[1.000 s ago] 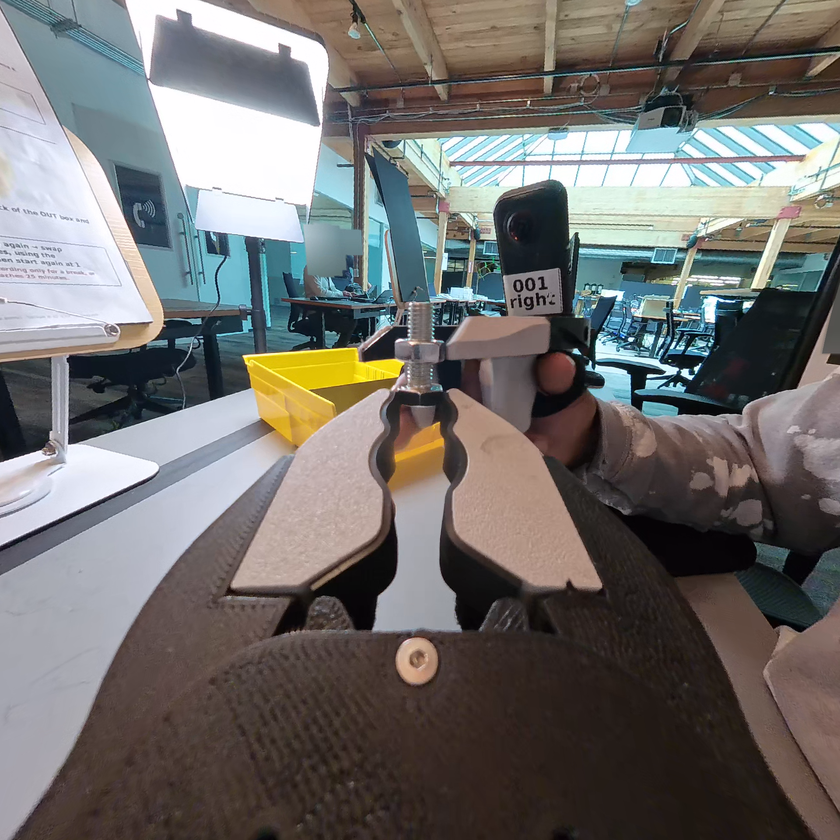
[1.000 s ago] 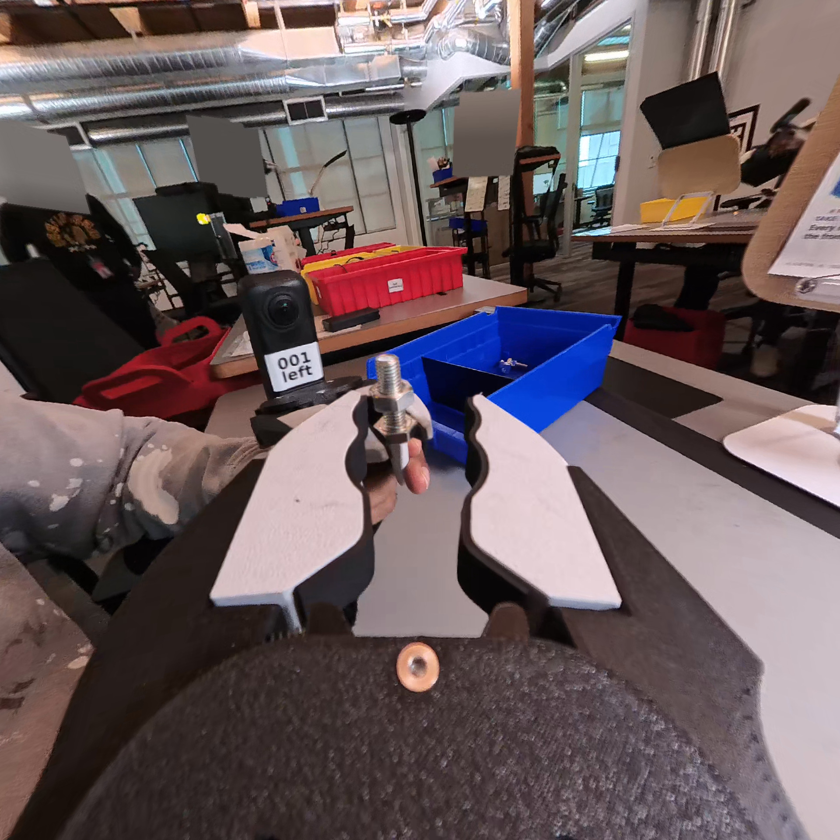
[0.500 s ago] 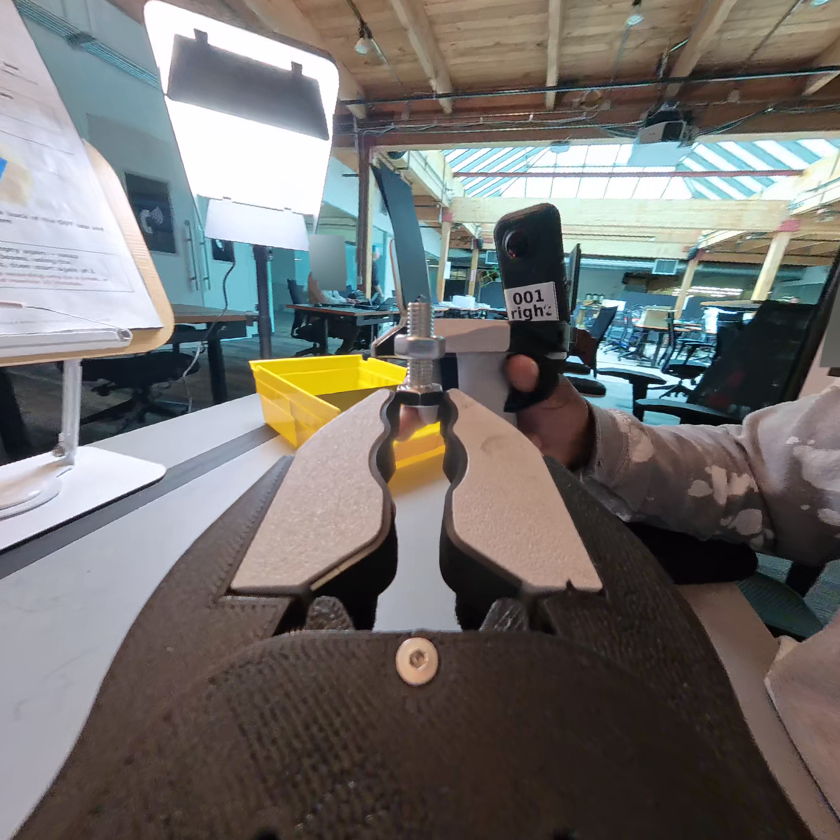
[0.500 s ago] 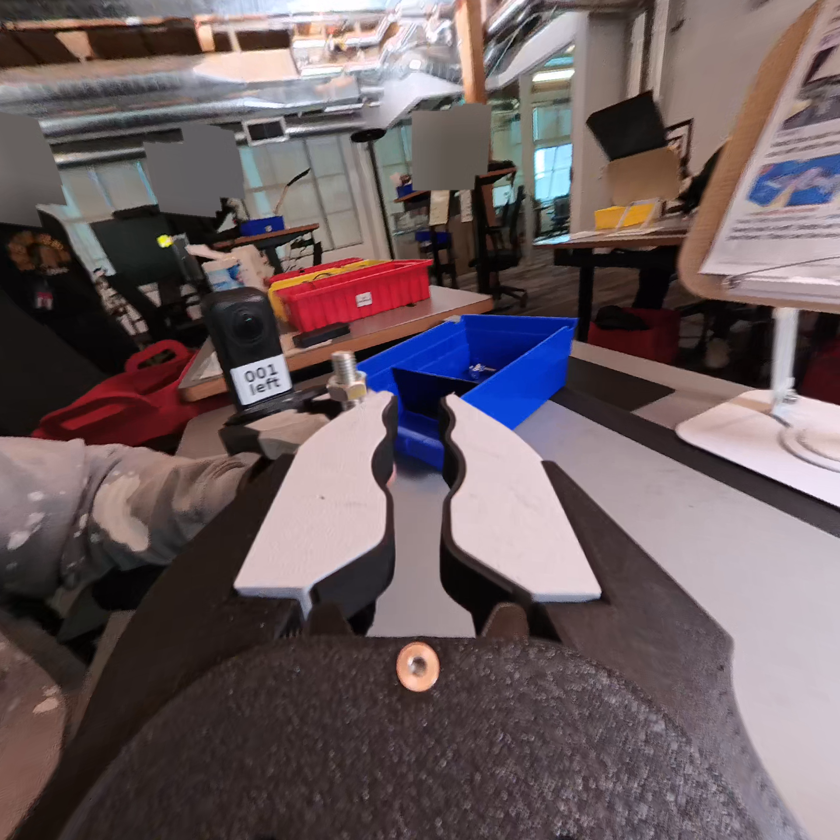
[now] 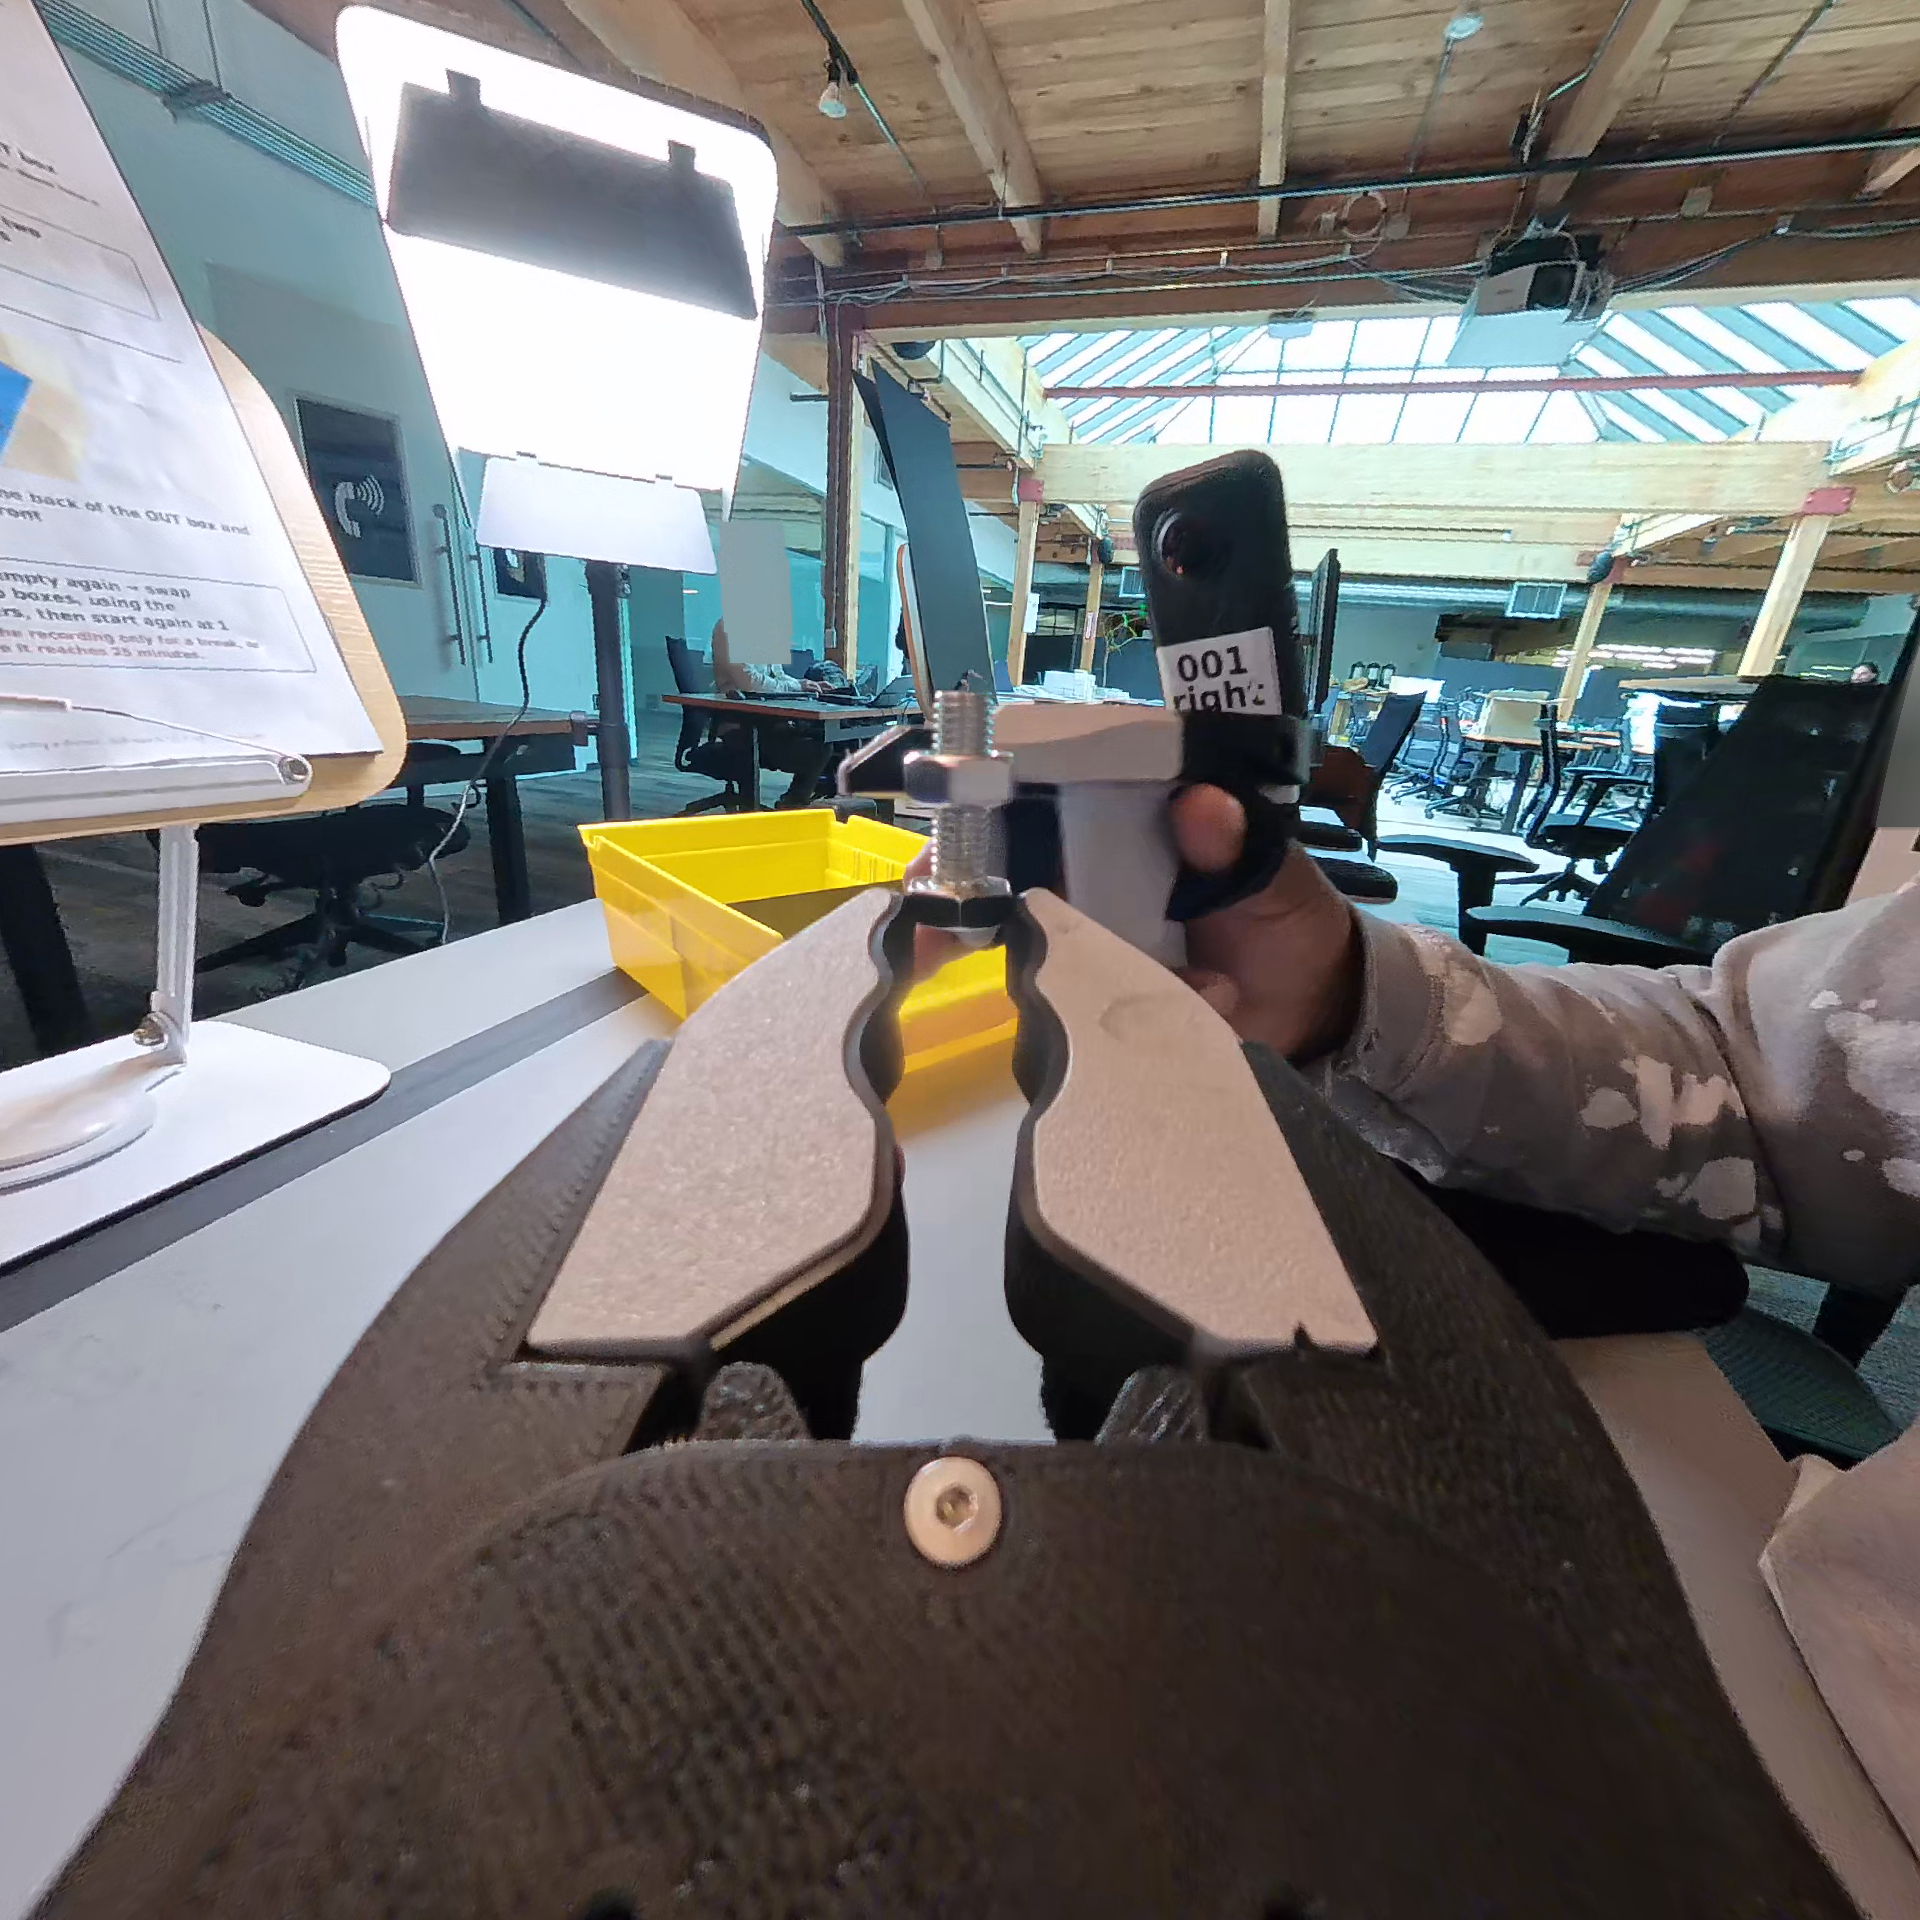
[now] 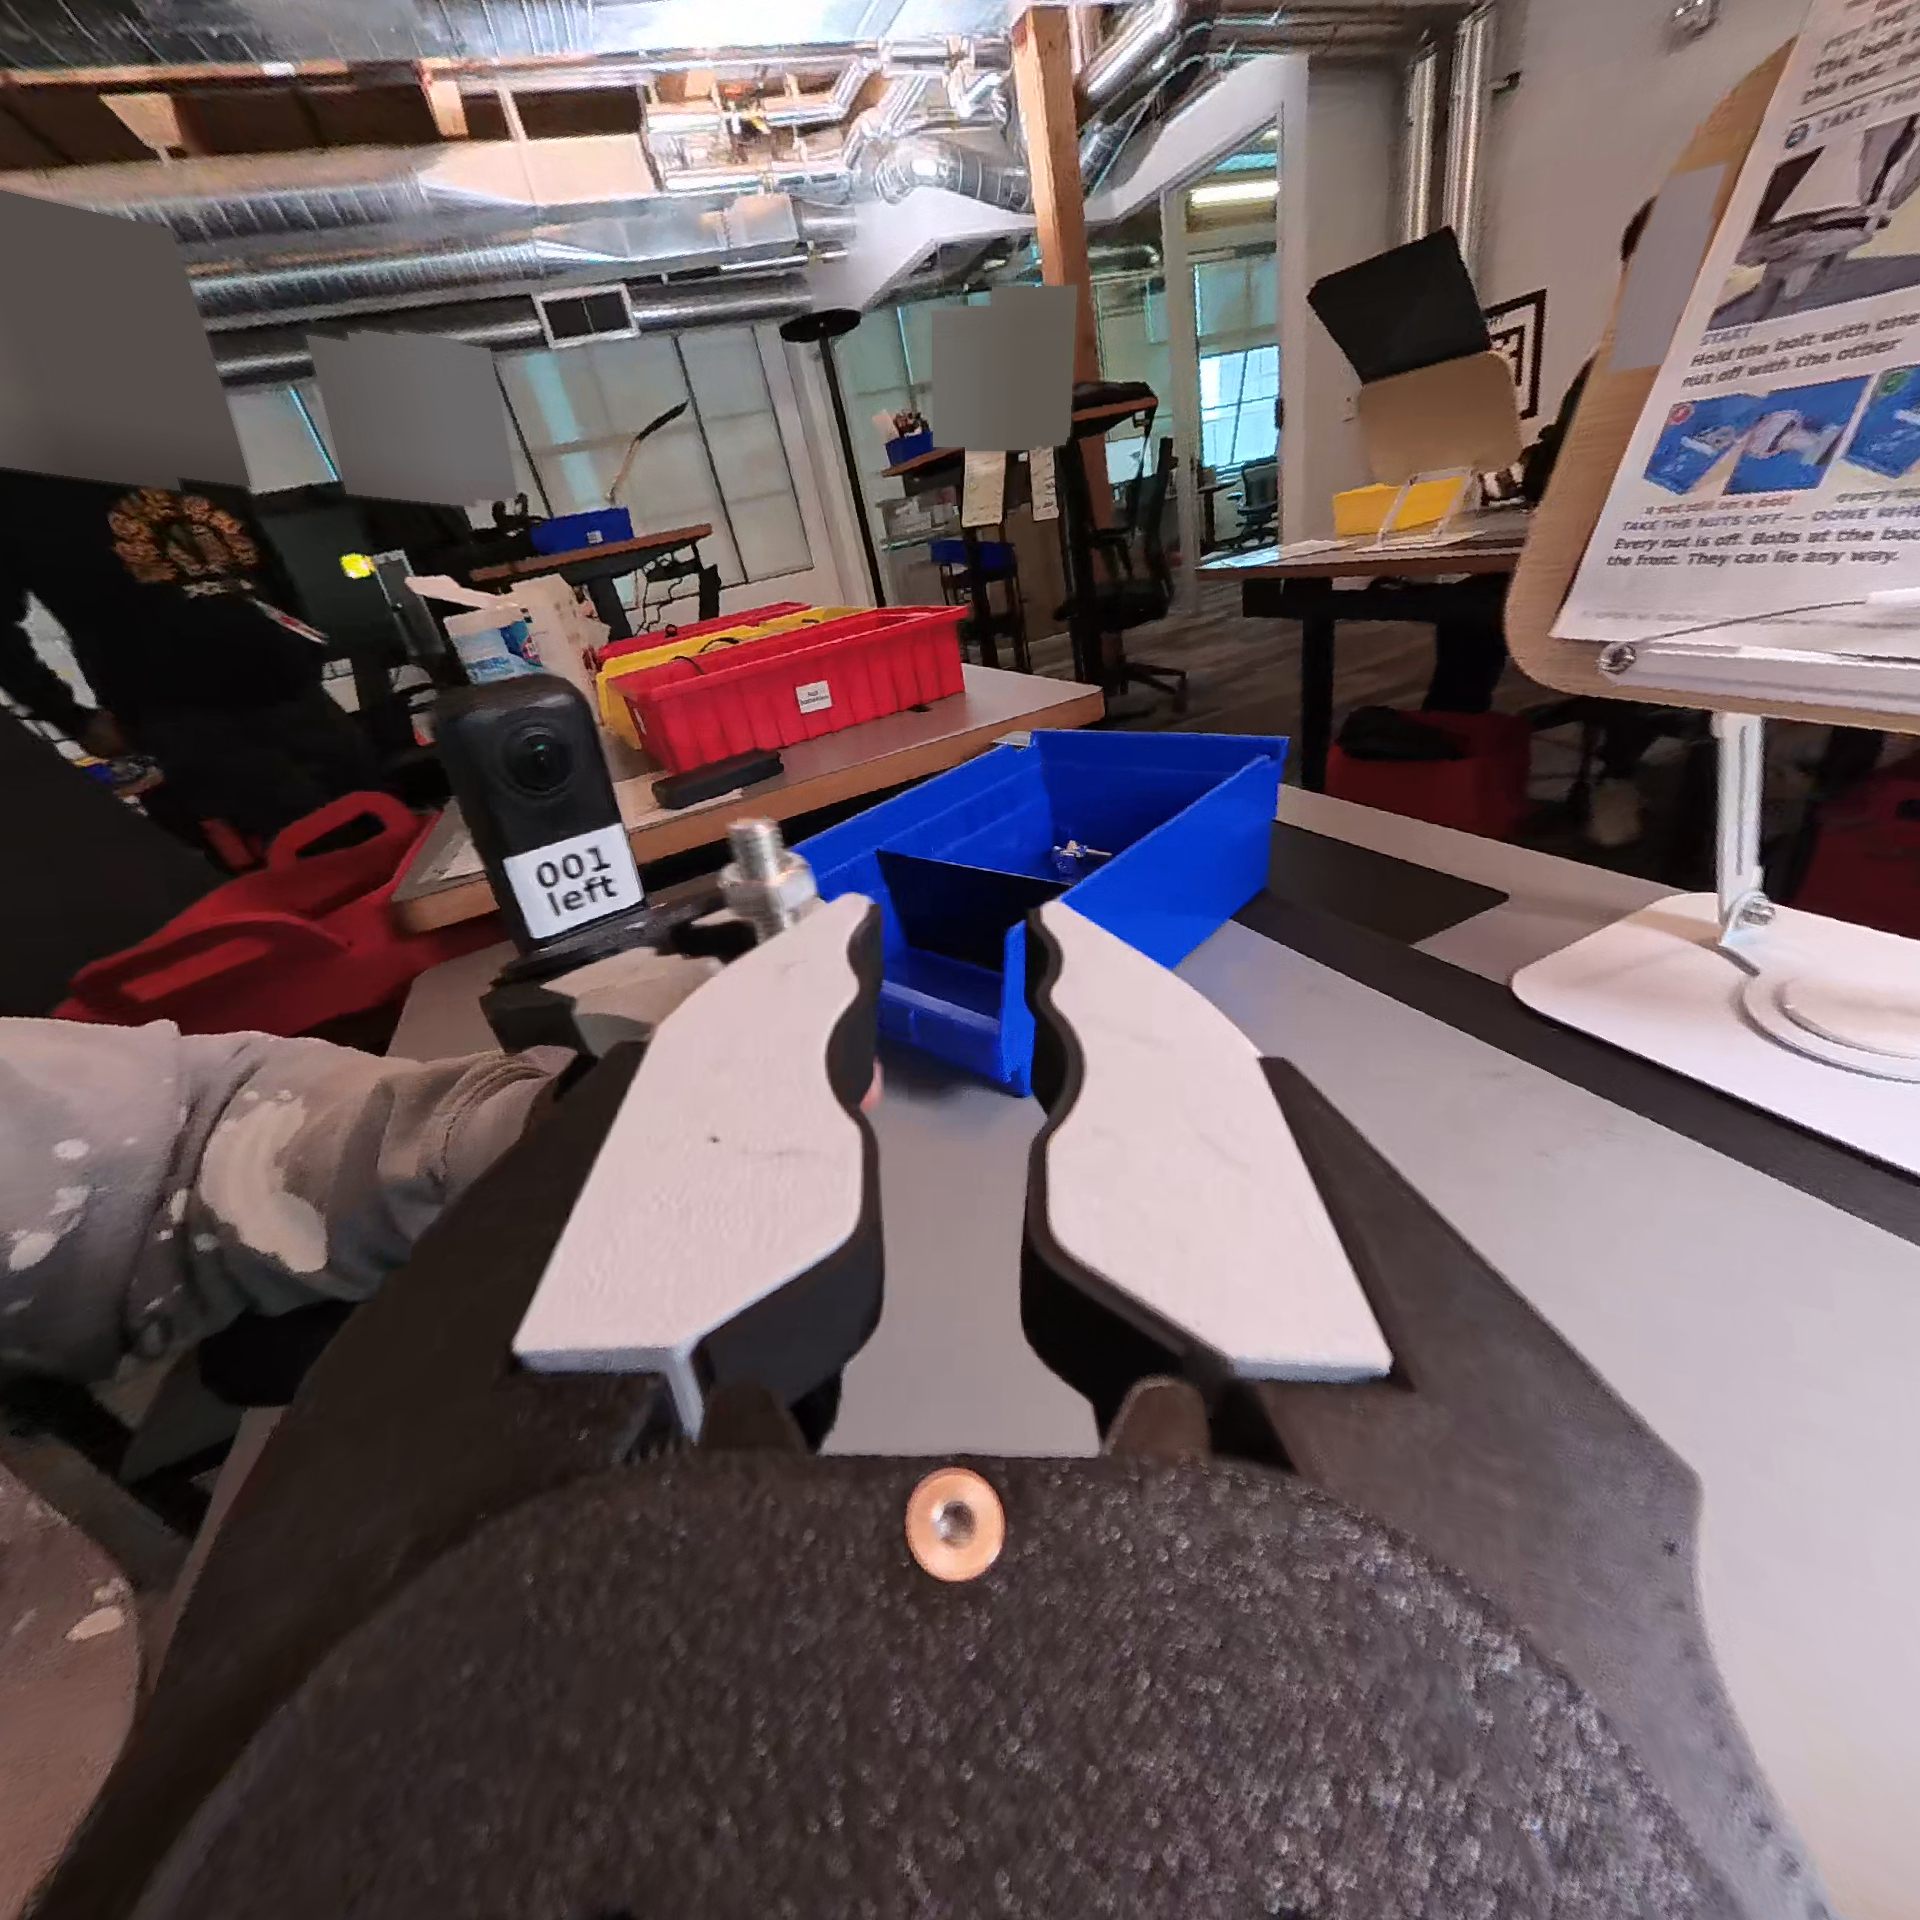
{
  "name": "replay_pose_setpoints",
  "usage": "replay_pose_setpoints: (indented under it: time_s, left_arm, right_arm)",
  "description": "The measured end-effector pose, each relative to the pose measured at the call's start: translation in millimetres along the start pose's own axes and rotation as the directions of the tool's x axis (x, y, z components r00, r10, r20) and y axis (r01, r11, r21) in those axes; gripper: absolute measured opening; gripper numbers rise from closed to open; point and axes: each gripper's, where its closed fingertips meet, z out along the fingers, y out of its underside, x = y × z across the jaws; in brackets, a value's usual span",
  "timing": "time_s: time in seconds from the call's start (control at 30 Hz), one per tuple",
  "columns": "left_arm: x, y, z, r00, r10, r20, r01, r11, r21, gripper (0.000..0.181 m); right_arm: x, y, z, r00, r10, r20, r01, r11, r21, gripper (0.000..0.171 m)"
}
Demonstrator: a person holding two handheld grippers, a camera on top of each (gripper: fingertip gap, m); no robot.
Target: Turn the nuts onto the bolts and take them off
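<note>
While the grey table (image 5: 208, 1351) carried a yellow bin (image 5: 727, 883) at one side and a blue bin (image 6: 1143, 821) at the other, the work itself hung in the air between the two tools. The left gripper (image 5: 951, 920) was clamped narrowly on the hex head of the bolt (image 5: 961, 790), whose long axis stood upright, threaded end uppermost, just above that gripper's tips. The right gripper (image 6: 951, 956) had its fingers a moderate gap apart with nothing between them; in its own view the bolt stood just left of the left finger (image 6: 748, 1101), outside the gap. From the left wrist view, one of those fingers lay level beside the nut (image 5: 951, 774), seemingly touching it, though contact could not be confirmed. The nut sat about midway up the thread, well clear of the head. Judging by this, the coming move needed the right gripper shifted leftward so the nut fell between its fingers, square to the upright shank.
</note>
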Motion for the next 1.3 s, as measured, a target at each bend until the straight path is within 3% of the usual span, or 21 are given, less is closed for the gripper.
replay_pose_setpoints:
  time_s: [0.17,0.23,0.27,0.33,0.53,0.63,0.67,0.73,0.93,1.03,1.07,1.13,1.3]
  left_arm:
    - [1.9,4.8,2.1,1.000,0.002,-0.005,-0.002,1.000,-0.015,0.018]
    - [1.1,3.3,1.4,1.000,-0.005,0.001,0.005,1.000,-0.011,0.018]
    - [2.5,1.0,0.4,1.000,-0.008,-0.018,0.008,1.000,0.001,0.018]
    - [1.6,-0.5,0.2,1.000,0.001,-0.008,-0.001,1.000,0.001,0.018]
    - [1.4,5.3,2.1,1.000,-0.002,-0.004,0.002,1.000,-0.018,0.018]
    - [0.1,4.7,1.8,1.000,-0.010,0.005,0.010,1.000,-0.018,0.018]
    - [0.0,1.9,0.2,1.000,-0.022,-0.009,0.022,1.000,0.000,0.018]
    - [-0.2,-0.3,-0.4,1.000,-0.005,-0.003,0.005,1.000,0.000,0.018]
    - [2.3,5.6,2.2,1.000,-0.006,-0.007,0.006,1.000,-0.016,0.018]
    - [2.3,4.5,1.9,1.000,-0.010,-0.006,0.010,1.000,-0.014,0.018]
    - [3.2,1.6,0.2,1.000,-0.017,-0.024,0.017,1.000,0.005,0.018]
    - [4.6,-1.4,0.1,1.000,0.000,-0.022,0.000,1.000,0.007,0.018]
    - [3.5,3.6,1.5,1.000,-0.009,-0.012,0.009,1.000,-0.004,0.018]
  right_arm:
    - [-26.6,7.8,10.7,0.996,-0.026,0.085,0.029,0.999,-0.031,0.042]
    - [-20.6,7.4,9.4,0.998,-0.024,0.066,0.026,0.999,-0.027,0.037]
    - [-10.1,5.1,6.2,1.000,-0.006,0.019,0.006,1.000,-0.017,0.019]
    - [3.4,0.7,0.1,1.000,0.002,-0.020,-0.002,1.000,0.004,0.017]
    - [-24.4,7.4,10.3,0.997,-0.030,0.071,0.033,0.999,-0.033,0.042]
    - [-20.4,8.5,10.5,0.998,-0.027,0.054,0.029,0.999,-0.036,0.039]
    - [-13.9,6.1,7.9,1.000,-0.008,0.027,0.009,1.000,-0.026,0.025]
    - [-0.1,-1.1,0.9,1.000,-0.004,-0.027,0.005,1.000,0.016,0.020]
    - [-24.6,4.5,9.6,0.998,-0.027,0.064,0.028,0.999,-0.015,0.041]
    - [-20.9,4.8,9.5,0.998,-0.017,0.057,0.018,1.000,-0.018,0.039]
    - [-12.5,3.4,6.8,1.000,-0.001,0.019,0.001,1.000,-0.014,0.023]
    - [2.9,-1.5,0.0,0.999,-0.015,-0.043,0.015,1.000,0.014,0.018]
    - [-22.1,-2.6,4.9,0.997,-0.019,0.070,0.018,1.000,0.012,0.042]
